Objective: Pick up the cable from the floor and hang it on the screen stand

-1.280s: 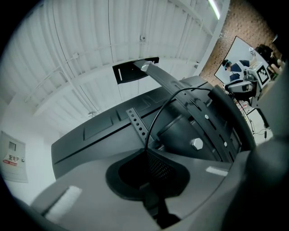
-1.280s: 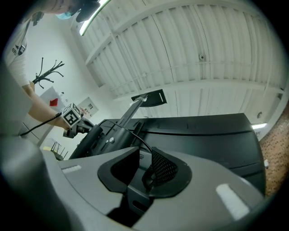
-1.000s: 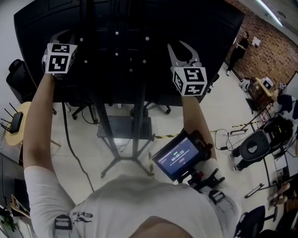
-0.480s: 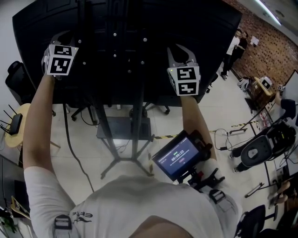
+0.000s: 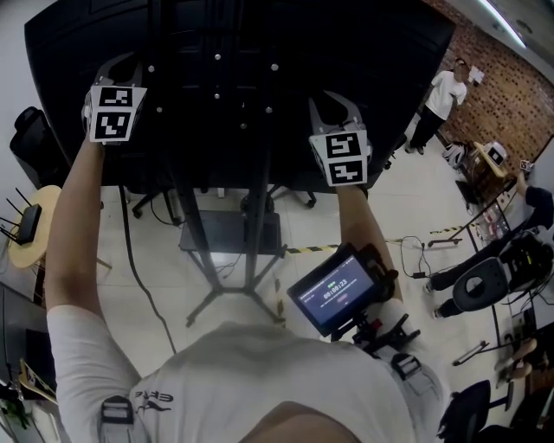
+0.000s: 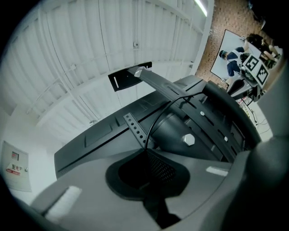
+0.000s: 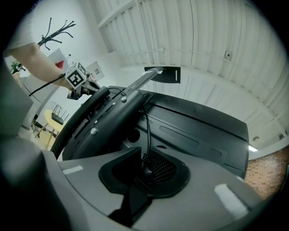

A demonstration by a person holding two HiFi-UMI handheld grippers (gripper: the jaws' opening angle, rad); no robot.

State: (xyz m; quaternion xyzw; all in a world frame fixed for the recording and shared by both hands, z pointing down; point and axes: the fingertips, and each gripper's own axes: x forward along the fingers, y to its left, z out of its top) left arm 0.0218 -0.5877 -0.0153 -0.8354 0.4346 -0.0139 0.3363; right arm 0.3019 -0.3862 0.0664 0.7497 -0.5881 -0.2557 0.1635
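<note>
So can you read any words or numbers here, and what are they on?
"00:00:23", as best it reads: on the small screen at the person's chest.
Shirt print: a short word, too blurred to read.
Wall sign: red print, too small to read.

Even light was cast from a ceiling strip (image 6: pixel 201 6). The screen (image 5: pixel 389 52) was rendered near-black, detail lost. Gripper views were bent by fisheye, corners vignetted, foreground blurred.
</note>
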